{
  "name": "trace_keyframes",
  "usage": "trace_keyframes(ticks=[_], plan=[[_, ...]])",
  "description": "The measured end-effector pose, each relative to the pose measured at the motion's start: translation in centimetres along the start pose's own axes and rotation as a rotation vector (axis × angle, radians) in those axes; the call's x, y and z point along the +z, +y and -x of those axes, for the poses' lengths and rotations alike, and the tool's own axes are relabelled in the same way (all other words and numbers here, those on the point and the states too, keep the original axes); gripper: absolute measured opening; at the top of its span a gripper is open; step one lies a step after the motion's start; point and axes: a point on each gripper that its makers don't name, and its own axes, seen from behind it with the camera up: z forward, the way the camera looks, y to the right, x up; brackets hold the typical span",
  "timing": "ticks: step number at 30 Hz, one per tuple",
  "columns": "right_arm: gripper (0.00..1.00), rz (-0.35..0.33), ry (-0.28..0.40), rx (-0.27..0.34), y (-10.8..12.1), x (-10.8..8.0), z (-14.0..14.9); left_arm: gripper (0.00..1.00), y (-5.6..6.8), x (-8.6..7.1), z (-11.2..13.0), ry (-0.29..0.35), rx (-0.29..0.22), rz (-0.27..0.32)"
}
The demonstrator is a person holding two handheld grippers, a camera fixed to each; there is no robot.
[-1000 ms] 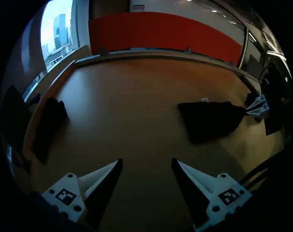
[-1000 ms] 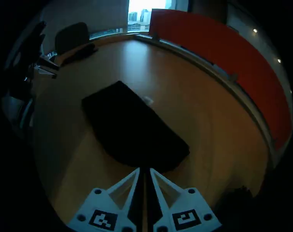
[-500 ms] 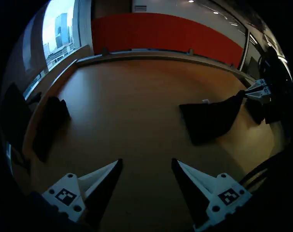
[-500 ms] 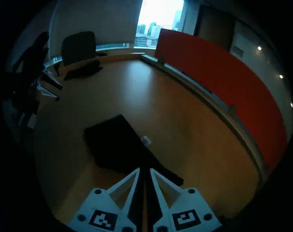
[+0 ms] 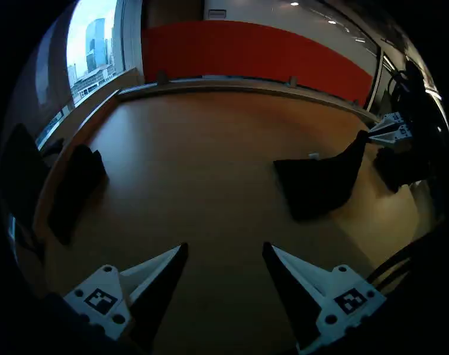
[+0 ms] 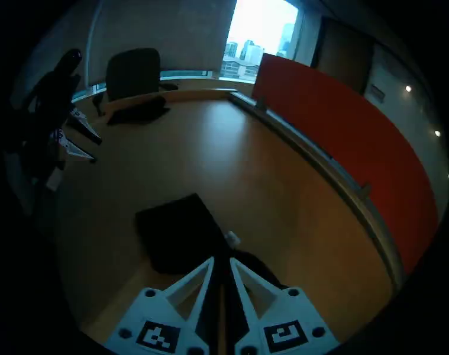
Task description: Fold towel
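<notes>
The soft black cloth towel (image 5: 319,186) lies on the wide brown wooden table (image 5: 189,154), off to the right of the left gripper (image 5: 224,251) and well apart from it. That gripper is spread wide and holds nothing. The right gripper (image 6: 222,266) is nearer: it is squeezed tight on one towel corner and holds it up. A long red wall panel (image 5: 254,53) and a bright window (image 5: 94,47) stand behind.

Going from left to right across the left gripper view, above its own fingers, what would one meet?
dark item → towel → right gripper, which holds the towel's raised corner
</notes>
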Motion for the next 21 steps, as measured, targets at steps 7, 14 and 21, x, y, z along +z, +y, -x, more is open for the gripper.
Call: trace_keyframes(ticks=[7, 14, 21], plan=[[0.06, -0.04, 0.009, -0.038, -1.1, 1.2, -2.0, 0.93, -0.2, -0.4, 0.2, 0.005, -0.011, -0.006], [0.06, -0.098, 0.01, -0.08, -3.0, 3.0, -3.6, 0.93, -0.5, -1.1, 0.4, 0.014, -0.029, -0.013], [0.07, -0.169, -0.004, -0.112, -5.8, 5.3, -4.5, 0.93, -1.2, -1.7, 0.8, 0.019, -0.047, -0.028]])
